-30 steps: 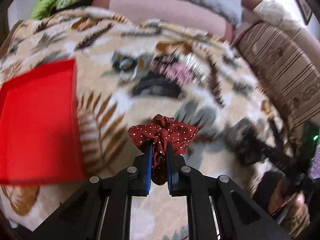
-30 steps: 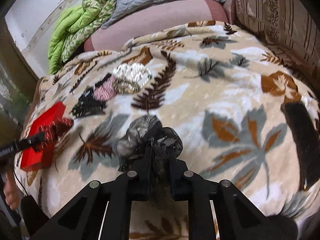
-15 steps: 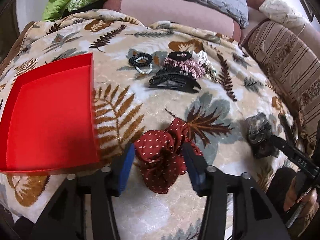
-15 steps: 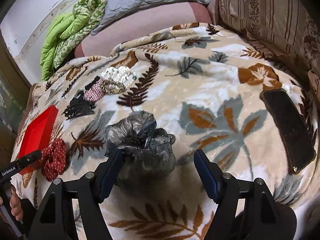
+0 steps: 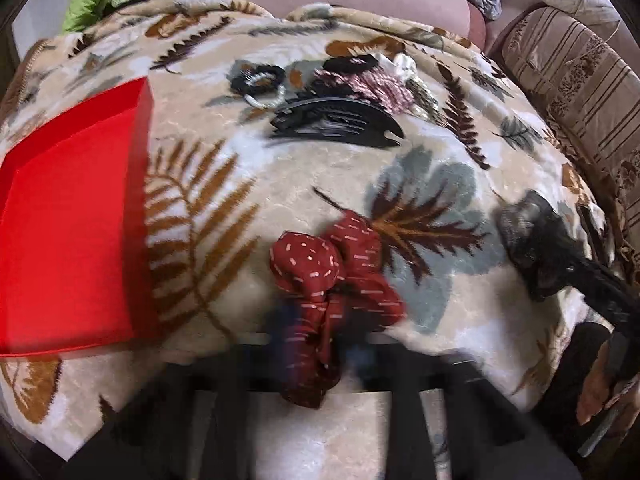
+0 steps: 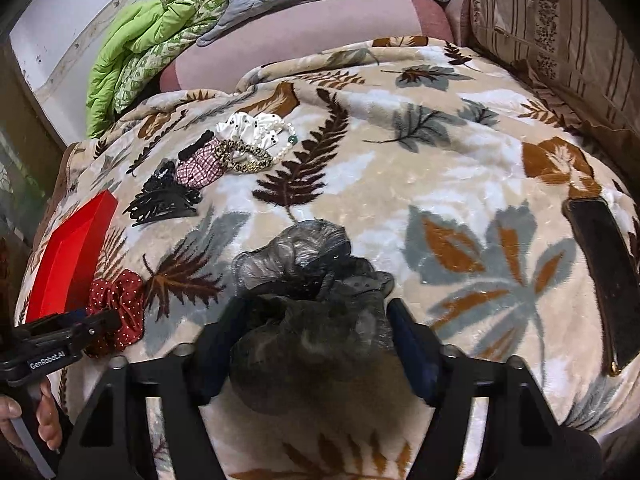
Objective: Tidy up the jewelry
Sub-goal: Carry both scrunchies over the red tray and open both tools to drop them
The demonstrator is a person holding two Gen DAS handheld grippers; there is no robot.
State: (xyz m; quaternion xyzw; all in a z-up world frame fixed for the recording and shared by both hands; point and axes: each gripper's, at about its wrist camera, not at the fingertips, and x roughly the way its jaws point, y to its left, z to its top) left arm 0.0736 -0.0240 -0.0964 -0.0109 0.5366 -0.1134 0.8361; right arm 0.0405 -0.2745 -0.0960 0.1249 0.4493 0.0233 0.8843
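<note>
A dark red dotted scrunchie (image 5: 332,280) lies on the leaf-patterned blanket; it also shows in the right wrist view (image 6: 116,308). My left gripper (image 5: 320,328) is blurred around its near end, jaws close together on it. A grey-black sheer scrunchie (image 6: 304,280) lies on the blanket between the spread fingers of my right gripper (image 6: 316,332), which is open; it also shows in the left wrist view (image 5: 532,236). A red tray (image 5: 68,224) sits empty at the left.
A pile of hair items lies further back: a black claw clip (image 5: 336,122), black and white hair ties (image 5: 260,80), a pink checked scrunchie (image 6: 200,168), a white scrunchie and pearl bracelet (image 6: 260,132). A dark phone (image 6: 604,264) lies at the right. Cushions stand behind.
Both grippers opened and set their scrunchies on the blanket. Since then my left gripper has closed again around the red scrunchie; my right gripper stays open.
</note>
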